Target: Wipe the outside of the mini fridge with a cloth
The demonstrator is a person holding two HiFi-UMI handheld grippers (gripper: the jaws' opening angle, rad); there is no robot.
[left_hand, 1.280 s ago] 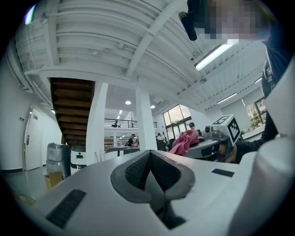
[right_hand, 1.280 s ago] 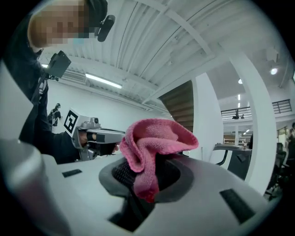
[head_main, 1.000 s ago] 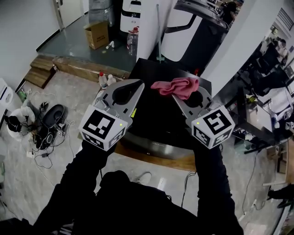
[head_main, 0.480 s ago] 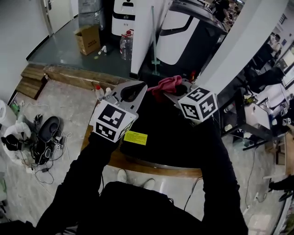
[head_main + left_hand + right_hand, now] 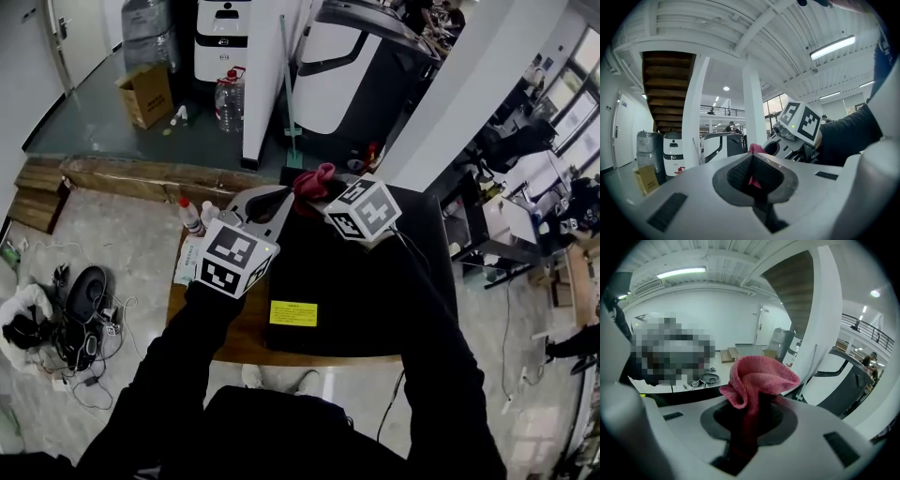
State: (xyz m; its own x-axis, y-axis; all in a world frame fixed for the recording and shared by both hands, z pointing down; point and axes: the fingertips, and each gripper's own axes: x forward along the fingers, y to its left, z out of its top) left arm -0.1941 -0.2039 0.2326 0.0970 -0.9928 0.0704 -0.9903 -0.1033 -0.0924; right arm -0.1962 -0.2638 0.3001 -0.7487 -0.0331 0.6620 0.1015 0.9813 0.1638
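The black mini fridge (image 5: pixel 375 281) stands below me, its top bearing a yellow label (image 5: pixel 292 312). My right gripper (image 5: pixel 325 192) is shut on a crumpled pink cloth (image 5: pixel 312 178) at the fridge's back left corner. In the right gripper view the cloth (image 5: pixel 759 378) bulges up out of the shut jaws of the right gripper (image 5: pixel 752 413). Just to its left, my left gripper (image 5: pixel 279 197) is shut and holds nothing. In the left gripper view a bit of the cloth (image 5: pixel 755 148) shows past the left gripper (image 5: pixel 752 164).
The fridge rests on a wooden platform (image 5: pixel 234 333). Spray bottles (image 5: pixel 190 217) stand at its left. Cables and shoes (image 5: pixel 80 309) litter the floor at left. A cardboard box (image 5: pixel 148 94), a water bottle (image 5: pixel 228 98) and white machines (image 5: pixel 222 37) lie beyond. A black cart (image 5: pixel 478 230) is at right.
Both grippers have moved toward the fridge's back left corner. The right gripper has swung left with the cloth, closing in on the left gripper.
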